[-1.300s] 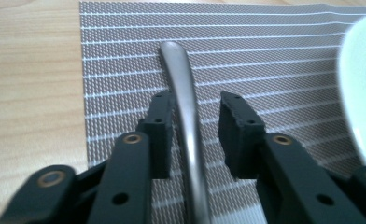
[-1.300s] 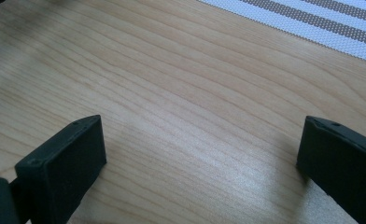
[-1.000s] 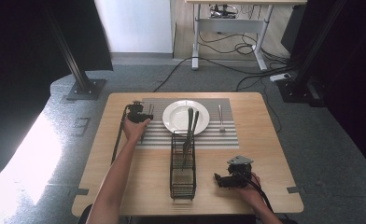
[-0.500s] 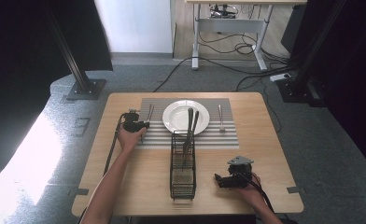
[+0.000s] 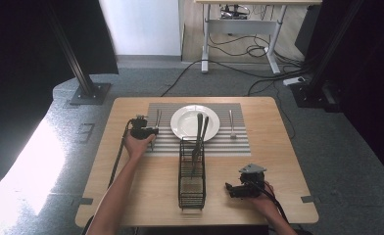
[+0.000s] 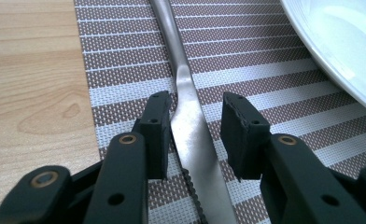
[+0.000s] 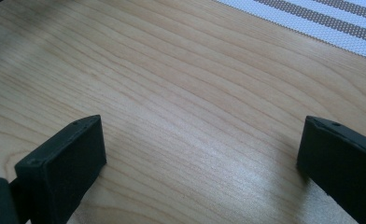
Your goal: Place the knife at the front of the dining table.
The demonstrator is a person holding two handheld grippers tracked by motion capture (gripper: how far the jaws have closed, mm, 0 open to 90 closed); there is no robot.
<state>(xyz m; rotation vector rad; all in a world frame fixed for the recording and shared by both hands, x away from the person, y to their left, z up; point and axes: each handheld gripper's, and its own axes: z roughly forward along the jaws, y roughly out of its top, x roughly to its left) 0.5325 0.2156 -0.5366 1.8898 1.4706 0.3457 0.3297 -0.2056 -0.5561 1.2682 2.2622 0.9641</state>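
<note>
Grey carpet and trailing cables surround the wooden table, which carries a striped placemat with a white plate at its centre. We note the left hand-held gripper low over the placemat's left strip, jaws a little apart and straddling a knife that lies flat beside the plate; the blade sits between the pads, close to one, with a gap at the other, so nothing is clamped yet. The knife runs along the placemat's stripes' cross direction, parallel to the plate's edge, as in a place setting. A wire caddy stands in front of the plate with two utensils leaning out over the rim; what looks like a fork lies right of the plate, though it is small in the high view. The right hand-held gripper rests wide open on bare wood, holding nothing. Open room lies left of the knife, up to the placemat edge; the plate rim crowds the right.
</note>
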